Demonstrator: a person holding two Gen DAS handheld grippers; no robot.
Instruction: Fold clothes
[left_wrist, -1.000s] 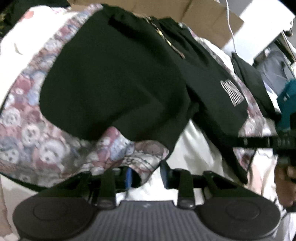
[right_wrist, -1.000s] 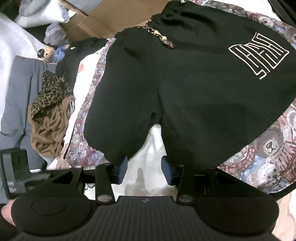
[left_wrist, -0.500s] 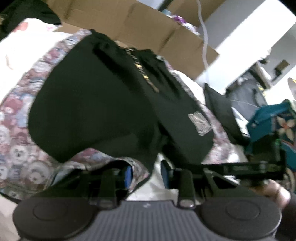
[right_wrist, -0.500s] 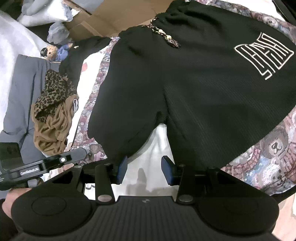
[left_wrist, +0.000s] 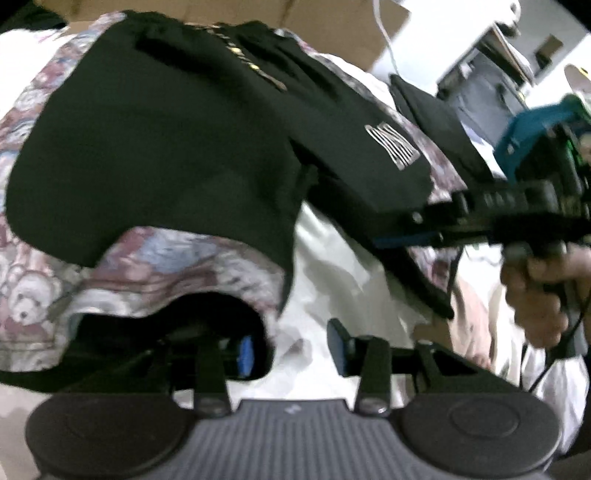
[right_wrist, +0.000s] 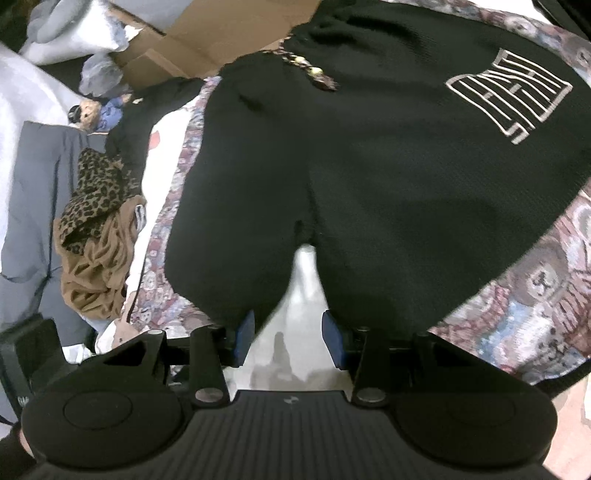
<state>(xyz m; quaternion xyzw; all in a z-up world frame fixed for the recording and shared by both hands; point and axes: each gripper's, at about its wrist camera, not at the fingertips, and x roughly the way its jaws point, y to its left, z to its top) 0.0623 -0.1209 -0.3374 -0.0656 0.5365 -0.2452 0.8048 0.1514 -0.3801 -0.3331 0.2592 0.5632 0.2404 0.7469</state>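
Shorts (right_wrist: 369, 192), black, lie flat on the bear-print blanket (right_wrist: 535, 306), waistband at the far end, leg hems at the near end. White block logo (right_wrist: 511, 94) on one leg, beaded cord (right_wrist: 314, 74) at the waistband. Crotch notch opens onto the white sheet (right_wrist: 295, 295), which shows between the two legs.

Right gripper (right_wrist: 288, 339): jaws spread, nothing between the pads, only sheet behind the gap. Its one pad sits at the hem of the plain leg, the other at the hem of the logo leg; contact unclear. In the left view the same gripper comes in from the logo side of the shorts, hand (left_wrist: 539, 288) on the handle.

Left gripper (left_wrist: 291, 350): jaws have just been opening, now apart, gap shows bare sheet. One finger (left_wrist: 245, 354) is tucked under a lifted fold of the blanket edge just near of the plain leg's hem; can't tell if it touches the cloth. Frame is motion-blurred.

Beside the shorts past the plain leg: leopard-print cloth (right_wrist: 96, 188) on a brown garment (right_wrist: 96, 269), grey padding (right_wrist: 33, 206). Cardboard (right_wrist: 229, 33) beyond the waistband.
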